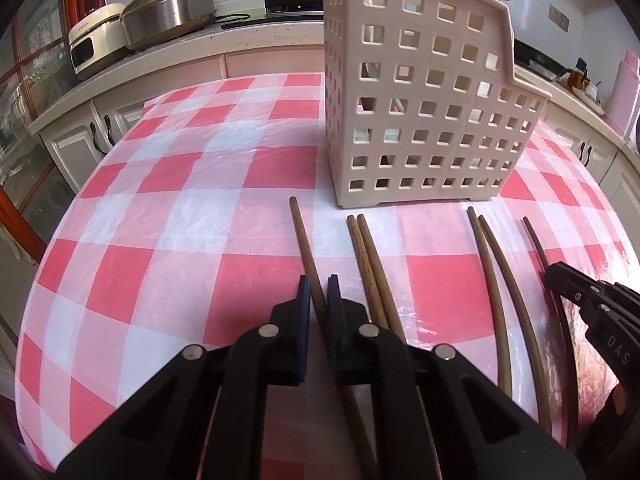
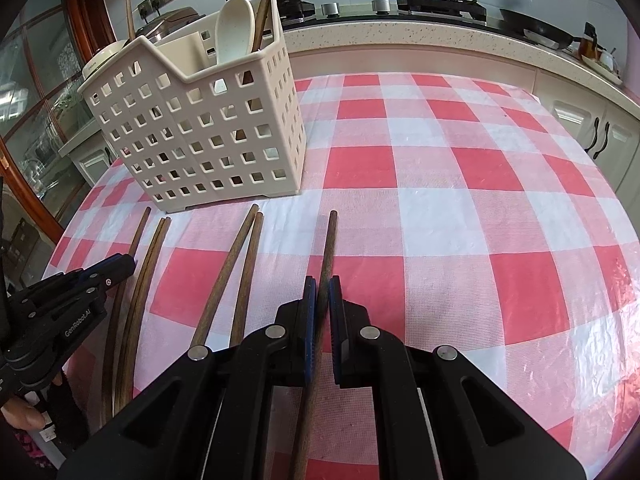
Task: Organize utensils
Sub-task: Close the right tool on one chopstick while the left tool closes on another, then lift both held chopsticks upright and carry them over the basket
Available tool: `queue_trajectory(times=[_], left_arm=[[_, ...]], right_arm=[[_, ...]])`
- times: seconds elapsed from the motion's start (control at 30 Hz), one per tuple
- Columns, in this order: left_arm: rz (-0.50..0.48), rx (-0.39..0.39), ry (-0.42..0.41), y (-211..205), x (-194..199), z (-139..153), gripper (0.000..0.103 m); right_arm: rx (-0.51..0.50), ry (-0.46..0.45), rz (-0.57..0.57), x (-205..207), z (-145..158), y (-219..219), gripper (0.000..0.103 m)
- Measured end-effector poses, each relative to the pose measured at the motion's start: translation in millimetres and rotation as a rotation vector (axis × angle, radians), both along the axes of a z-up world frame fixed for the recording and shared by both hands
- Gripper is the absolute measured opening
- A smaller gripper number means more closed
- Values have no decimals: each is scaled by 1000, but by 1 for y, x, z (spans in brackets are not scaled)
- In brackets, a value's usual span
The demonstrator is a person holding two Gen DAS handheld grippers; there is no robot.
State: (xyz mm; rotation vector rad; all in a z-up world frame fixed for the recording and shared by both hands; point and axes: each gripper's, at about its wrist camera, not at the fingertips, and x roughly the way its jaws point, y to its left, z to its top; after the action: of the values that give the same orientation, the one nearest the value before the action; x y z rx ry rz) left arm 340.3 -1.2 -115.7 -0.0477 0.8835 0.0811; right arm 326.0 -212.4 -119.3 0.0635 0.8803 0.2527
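Several brown wooden chopsticks lie side by side on the red-and-white checked tablecloth. My left gripper (image 1: 318,286) is shut on the leftmost chopstick (image 1: 302,240), low at the cloth. My right gripper (image 2: 322,288) is shut on the rightmost chopstick (image 2: 330,240). Between them lie two pairs of chopsticks (image 1: 370,256) (image 1: 490,264). A beige perforated utensil basket (image 1: 420,92) stands upright just beyond the chopstick tips; in the right wrist view the basket (image 2: 200,132) holds a white spoon (image 2: 234,28) and two upright chopsticks.
The right gripper shows at the right edge of the left wrist view (image 1: 588,304); the left gripper shows at the left edge of the right wrist view (image 2: 72,296). A counter behind the table carries a rice cooker (image 1: 168,8), pots and a stove (image 2: 436,0).
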Motion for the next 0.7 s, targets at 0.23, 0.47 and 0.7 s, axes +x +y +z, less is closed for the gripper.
queue_trajectory(times=[0.23,0.47,0.7], left_arm=[[-8,-50,-39,8,-14,7,6],[-33,-70,-148,14,-40,35,6],[-52,-74,-231,13,-65,62,6]], right_arm=[[27,-71,-11,-11,10,-6,7],[19,-145,-5,-33,27,-3,7],[38,-246,-1,-57,60,-6,7]])
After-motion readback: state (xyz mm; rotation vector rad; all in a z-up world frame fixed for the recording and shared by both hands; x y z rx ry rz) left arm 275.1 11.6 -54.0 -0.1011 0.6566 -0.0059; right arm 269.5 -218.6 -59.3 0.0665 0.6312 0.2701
